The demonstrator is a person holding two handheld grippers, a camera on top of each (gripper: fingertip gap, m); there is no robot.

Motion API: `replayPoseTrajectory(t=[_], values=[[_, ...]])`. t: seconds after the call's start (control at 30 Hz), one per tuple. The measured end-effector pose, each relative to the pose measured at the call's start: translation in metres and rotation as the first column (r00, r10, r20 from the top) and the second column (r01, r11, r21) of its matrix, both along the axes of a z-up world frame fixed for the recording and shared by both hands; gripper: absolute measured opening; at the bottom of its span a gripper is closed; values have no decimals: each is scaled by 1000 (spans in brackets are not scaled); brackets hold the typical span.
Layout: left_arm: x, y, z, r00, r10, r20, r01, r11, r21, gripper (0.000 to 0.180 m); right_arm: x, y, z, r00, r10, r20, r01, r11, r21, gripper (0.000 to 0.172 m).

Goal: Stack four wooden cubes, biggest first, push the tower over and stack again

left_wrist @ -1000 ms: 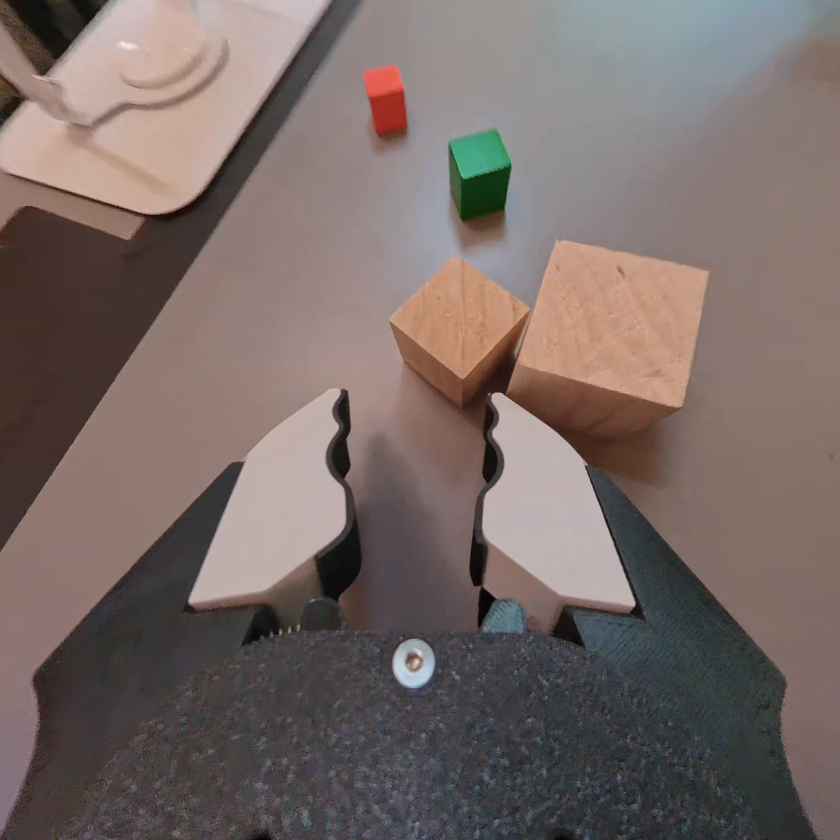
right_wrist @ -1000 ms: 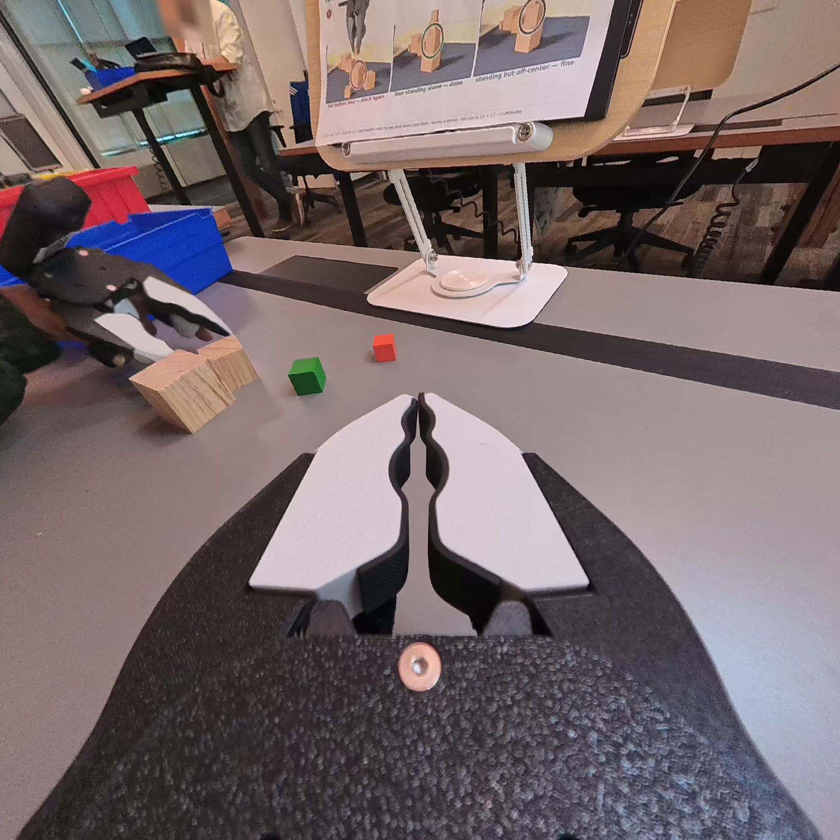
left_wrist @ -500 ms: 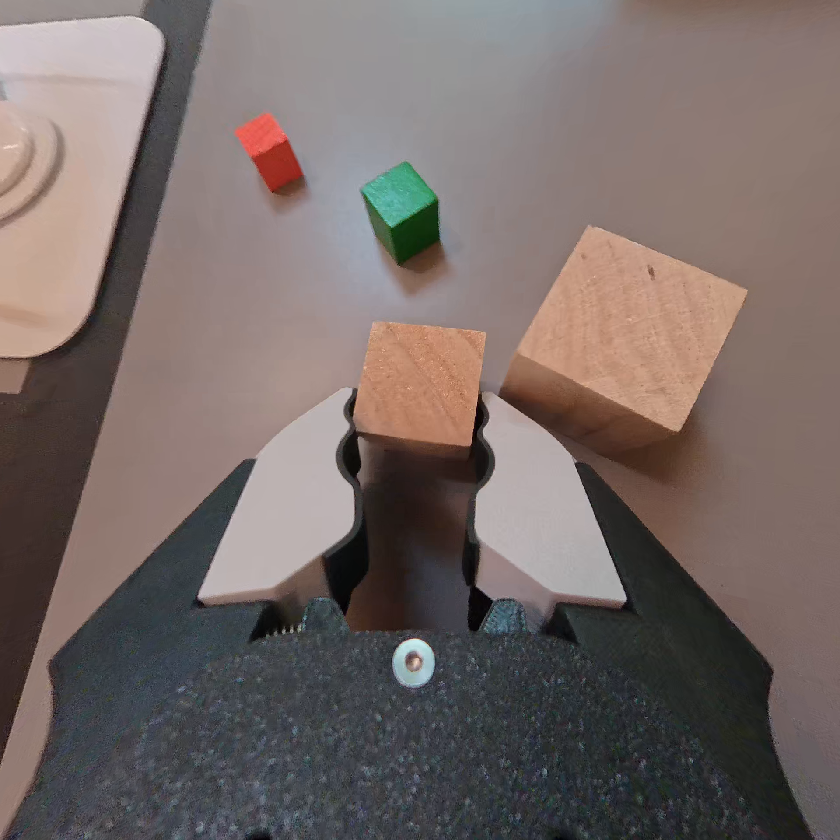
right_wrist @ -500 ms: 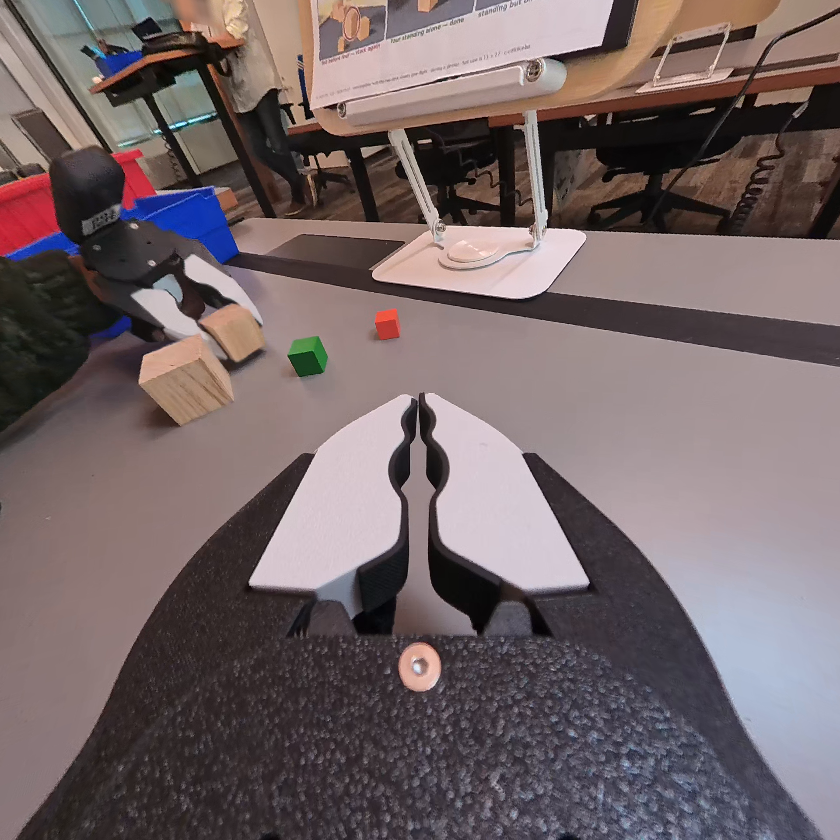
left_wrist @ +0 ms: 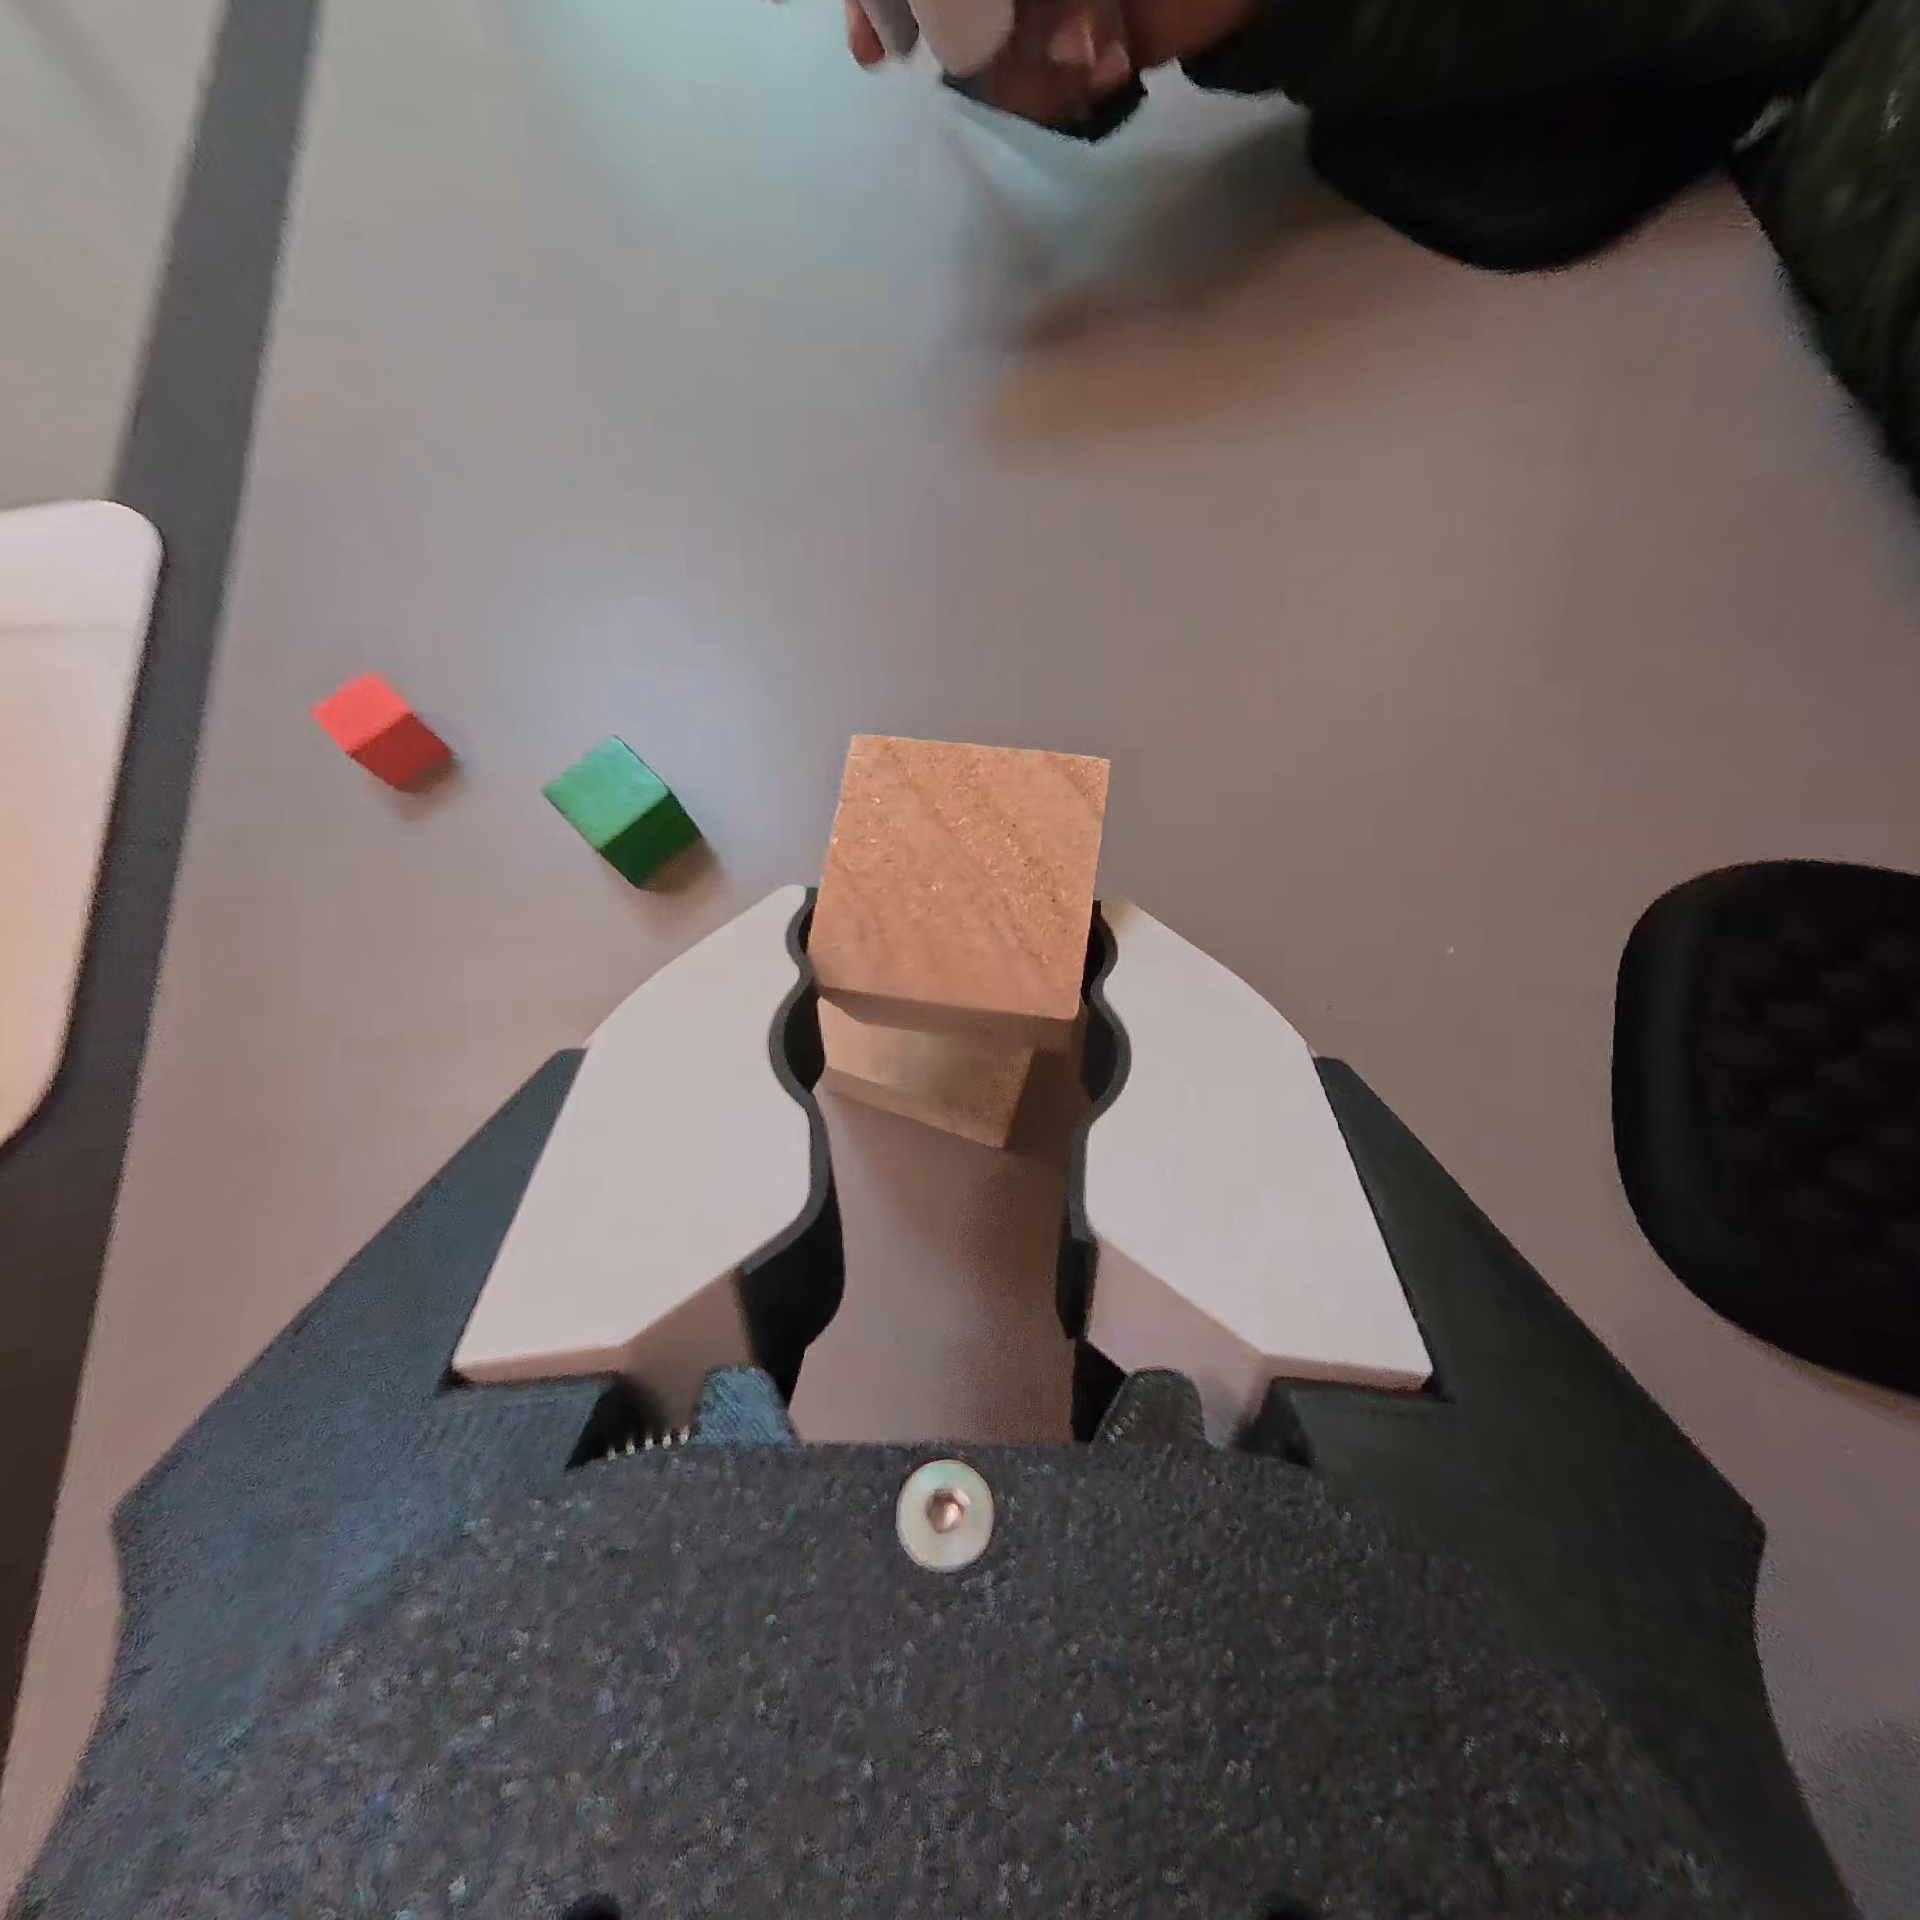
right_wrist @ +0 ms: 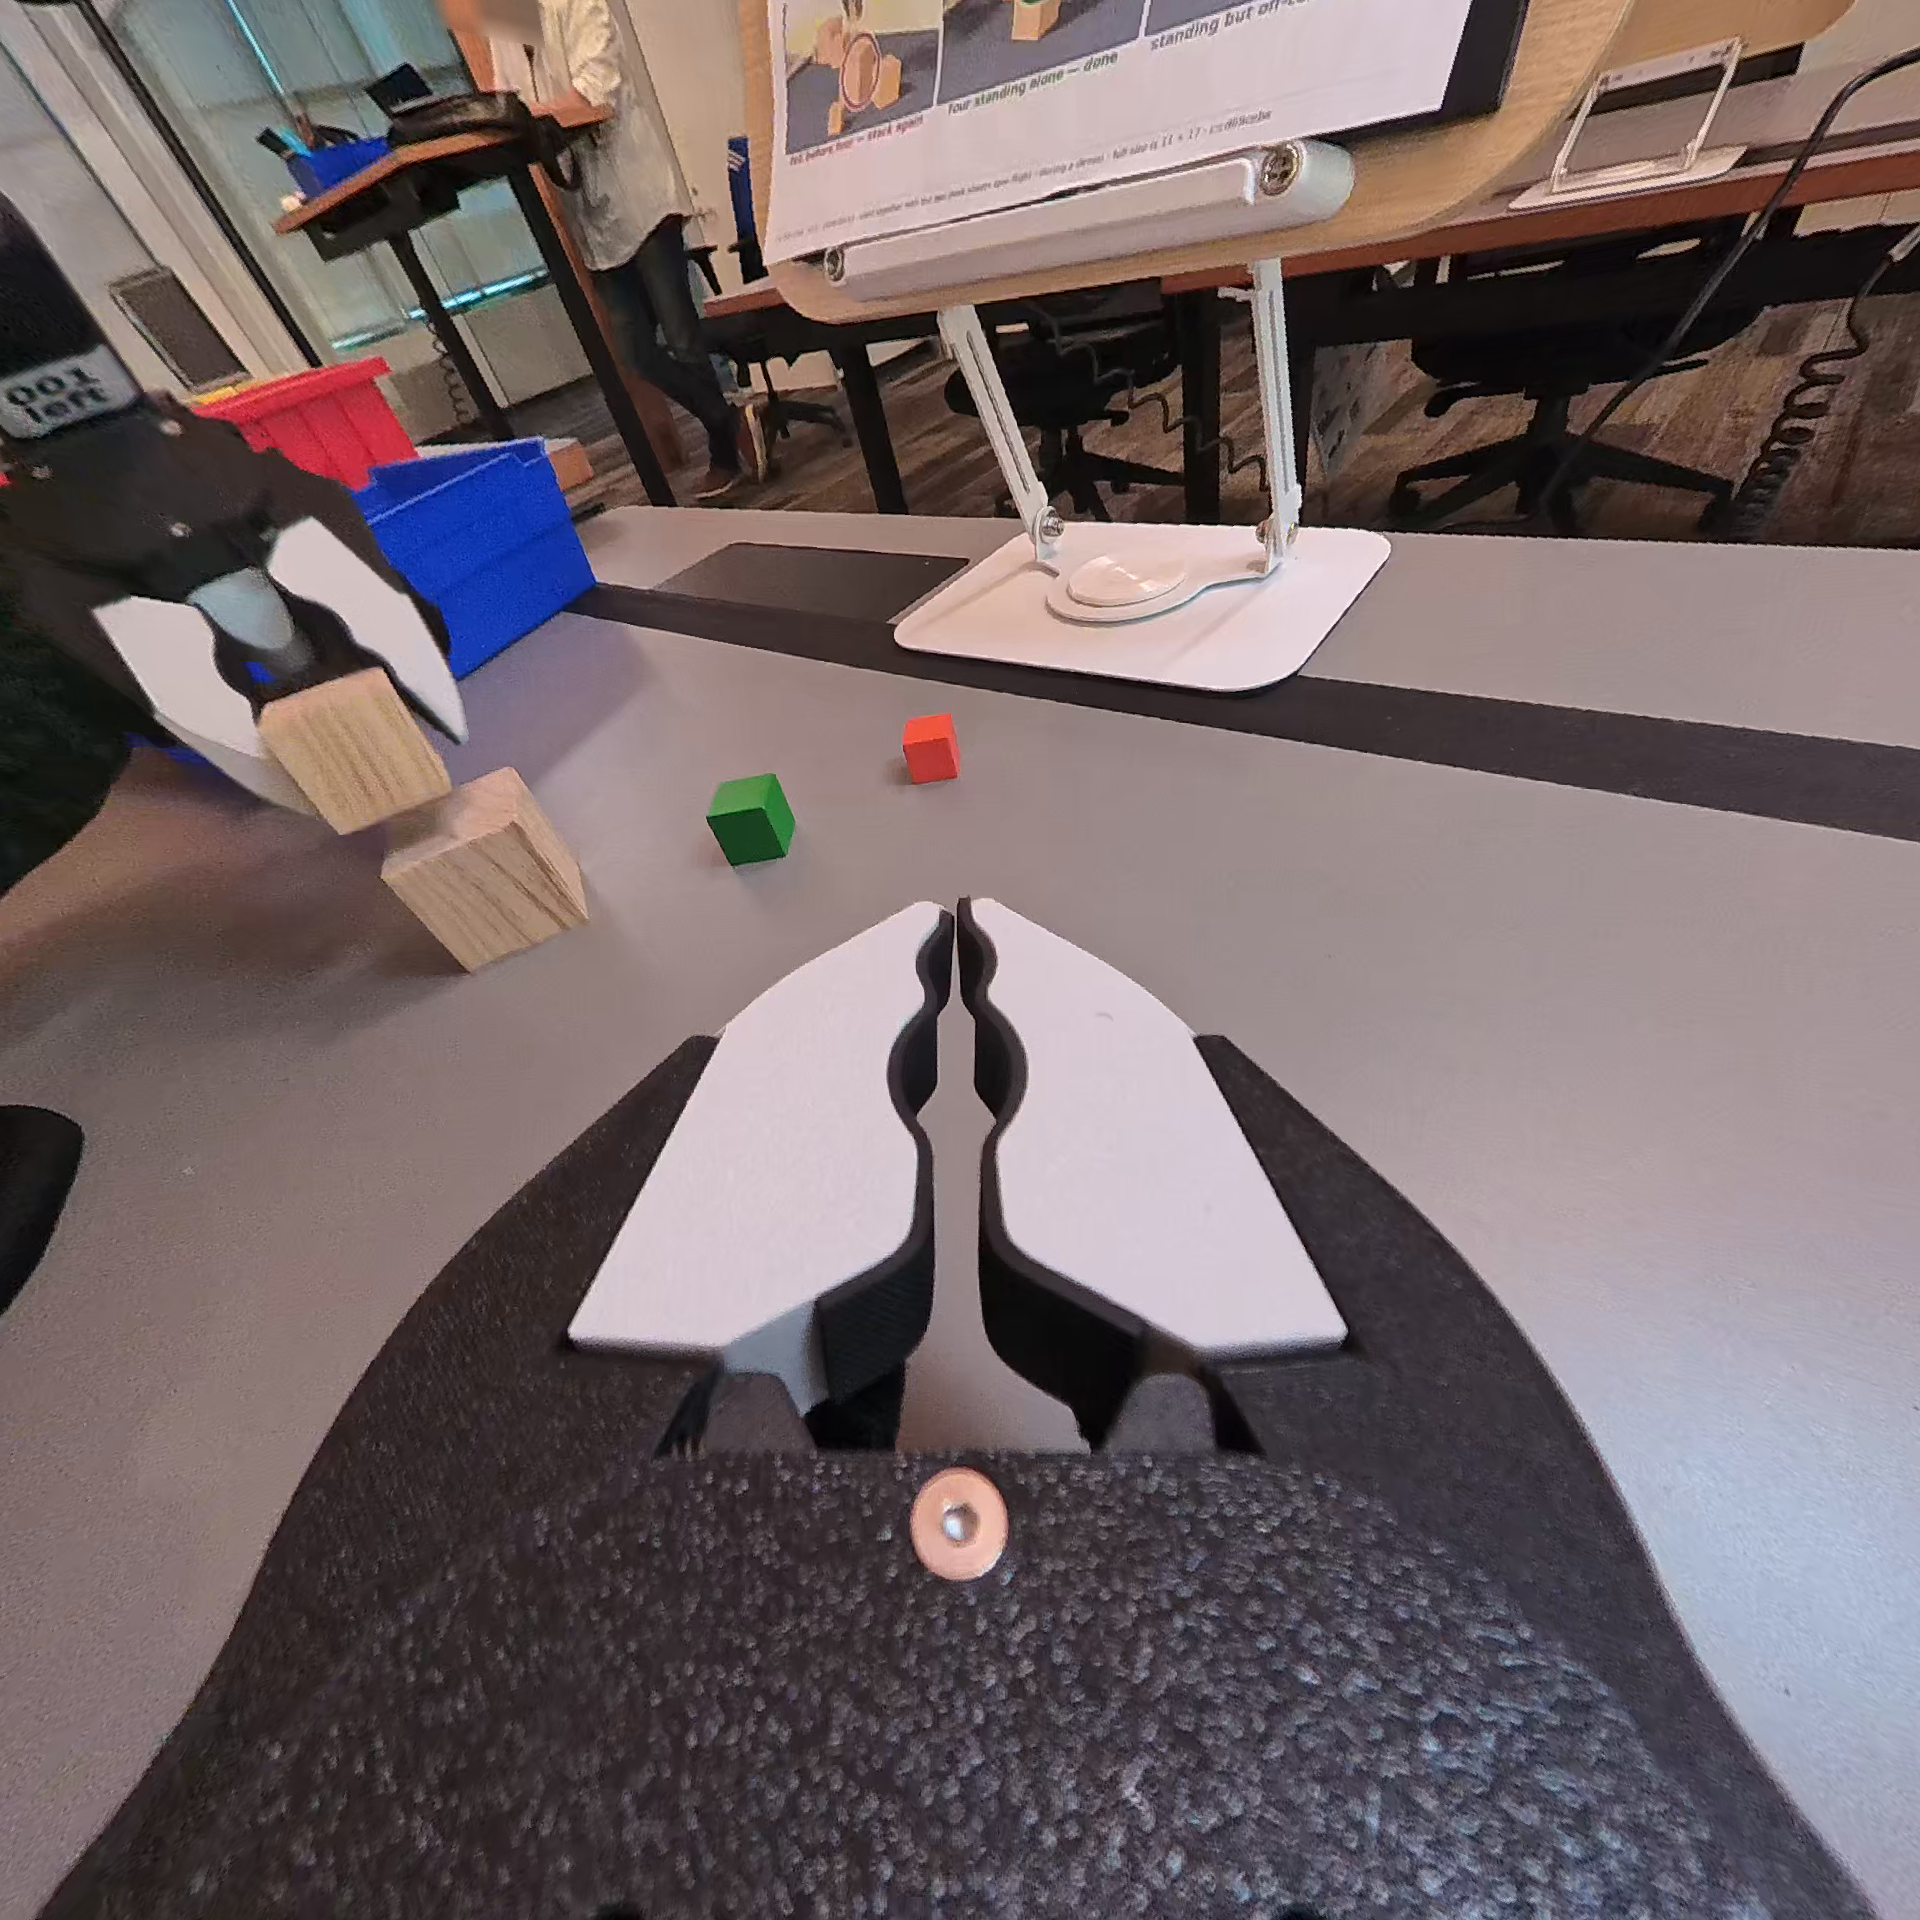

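Left hand-held gripper (left_wrist: 951, 935) clamps wooden cube (left_wrist: 961, 878) between its fingertips.

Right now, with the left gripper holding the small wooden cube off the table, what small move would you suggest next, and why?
Probably ease the left gripper down, keeping its fingers shut. The small wooden cube hangs tilted just above the larger wooden block, not yet resting on it, so letting go now would likely tumble it.
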State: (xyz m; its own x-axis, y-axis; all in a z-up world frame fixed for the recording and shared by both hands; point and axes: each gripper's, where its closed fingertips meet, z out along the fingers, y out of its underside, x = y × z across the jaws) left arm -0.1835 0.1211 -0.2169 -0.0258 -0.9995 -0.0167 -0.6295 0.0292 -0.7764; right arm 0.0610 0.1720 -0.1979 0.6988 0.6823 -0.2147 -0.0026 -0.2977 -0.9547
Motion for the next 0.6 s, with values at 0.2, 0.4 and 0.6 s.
replayPoseTrajectory(t=[0.2, 0.4, 0.6], values=[[0, 2, -19, 995, -63, -77, 63, 998, -7, 47, -1, 0, -5, 1000, 6, 7, -6, 1000, -12, 1], [-2, 6, -20, 982, -118, -151, 123, 992, 23, 47, -6, -2, -8, 999, 34, 12, -34, 999, -20, 1], [-2, 10, -16, 977, -139, -160, 146, 989, 35, 49, -10, -5, -8, 998, 58, 11, -58, 998, -14, 1]])
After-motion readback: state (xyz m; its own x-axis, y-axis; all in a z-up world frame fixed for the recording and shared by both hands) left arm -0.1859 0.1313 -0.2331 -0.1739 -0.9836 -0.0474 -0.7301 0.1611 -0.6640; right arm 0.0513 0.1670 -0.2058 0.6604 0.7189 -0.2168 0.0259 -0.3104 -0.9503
